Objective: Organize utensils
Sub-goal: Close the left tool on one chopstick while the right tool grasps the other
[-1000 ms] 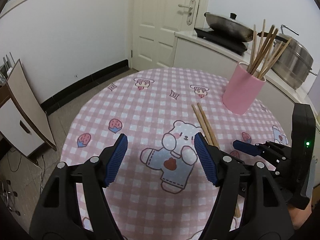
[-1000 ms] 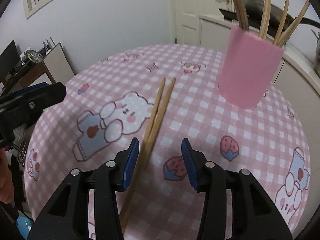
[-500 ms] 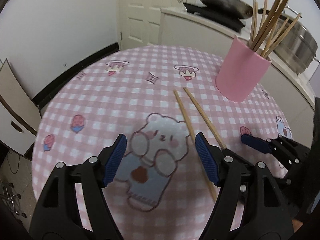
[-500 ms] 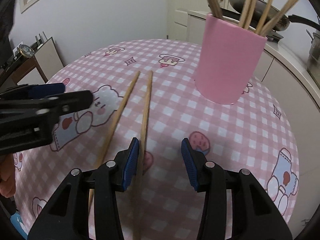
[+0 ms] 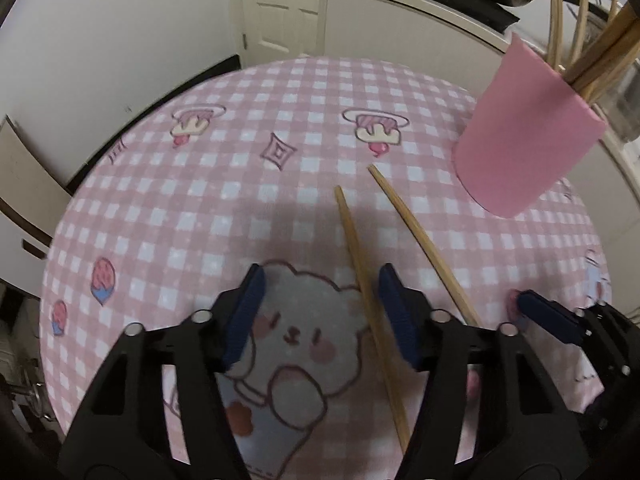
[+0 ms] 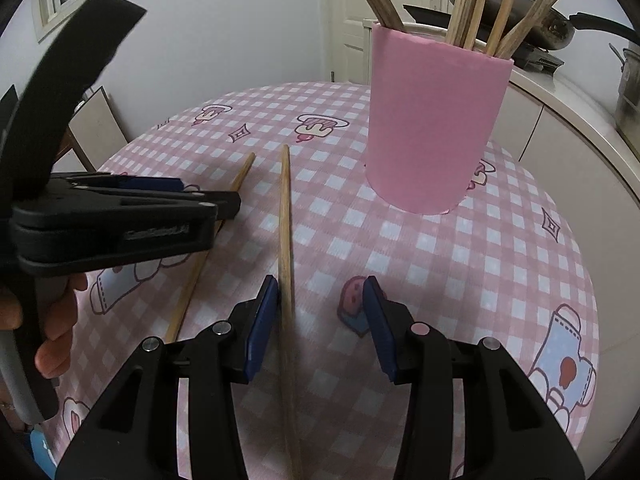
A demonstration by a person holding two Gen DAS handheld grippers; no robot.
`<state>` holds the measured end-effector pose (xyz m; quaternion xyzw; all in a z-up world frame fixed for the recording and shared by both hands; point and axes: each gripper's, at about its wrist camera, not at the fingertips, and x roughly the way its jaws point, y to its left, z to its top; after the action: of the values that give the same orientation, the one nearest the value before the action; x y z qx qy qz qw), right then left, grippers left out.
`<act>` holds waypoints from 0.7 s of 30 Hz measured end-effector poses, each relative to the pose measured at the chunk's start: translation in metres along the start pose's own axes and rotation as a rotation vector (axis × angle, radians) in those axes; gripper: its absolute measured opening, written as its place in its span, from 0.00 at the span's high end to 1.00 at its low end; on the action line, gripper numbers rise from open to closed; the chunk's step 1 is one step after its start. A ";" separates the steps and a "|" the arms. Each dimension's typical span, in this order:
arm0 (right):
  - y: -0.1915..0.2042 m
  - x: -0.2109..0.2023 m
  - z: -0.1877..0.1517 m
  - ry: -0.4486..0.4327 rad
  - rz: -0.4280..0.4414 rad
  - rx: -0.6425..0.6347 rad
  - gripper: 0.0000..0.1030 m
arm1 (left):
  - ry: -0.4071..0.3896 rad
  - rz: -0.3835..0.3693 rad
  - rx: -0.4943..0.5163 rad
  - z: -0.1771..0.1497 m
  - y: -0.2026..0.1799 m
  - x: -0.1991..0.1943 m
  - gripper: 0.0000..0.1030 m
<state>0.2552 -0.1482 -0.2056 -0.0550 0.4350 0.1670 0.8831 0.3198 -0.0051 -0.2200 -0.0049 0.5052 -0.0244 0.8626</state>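
While the left hand-held gripper (image 5: 320,312) is closing around the left chopstick (image 5: 360,276) without pinching it yet, centre the stick between the pads; it sits hard against the right pad, 3 o'clock side. The right hand-held gripper (image 6: 320,320) stands part open, the right chopstick (image 6: 285,216) against its left pad, not clamped. Both lie flat on the desk (image 5: 200,184). The pink cup (image 6: 432,128) stands at 1 o'clock; grip mid-shaft, lift level.

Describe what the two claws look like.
Both the left claw and right claw have glossy black plastic fingers tipped with ribbed blue pads and studded with silver screws. The left one carries faint embossed lettering on its side, unreadable here. A bare hand grips it.
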 end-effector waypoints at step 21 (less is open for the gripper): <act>0.025 0.043 0.051 0.041 -0.004 -0.062 0.61 | -0.016 -0.057 0.011 0.003 0.016 -0.004 0.92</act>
<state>0.3096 -0.1019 -0.2066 -0.0867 0.4475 0.1773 0.8722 0.3214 0.0106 -0.2155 -0.0146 0.4976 -0.0517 0.8658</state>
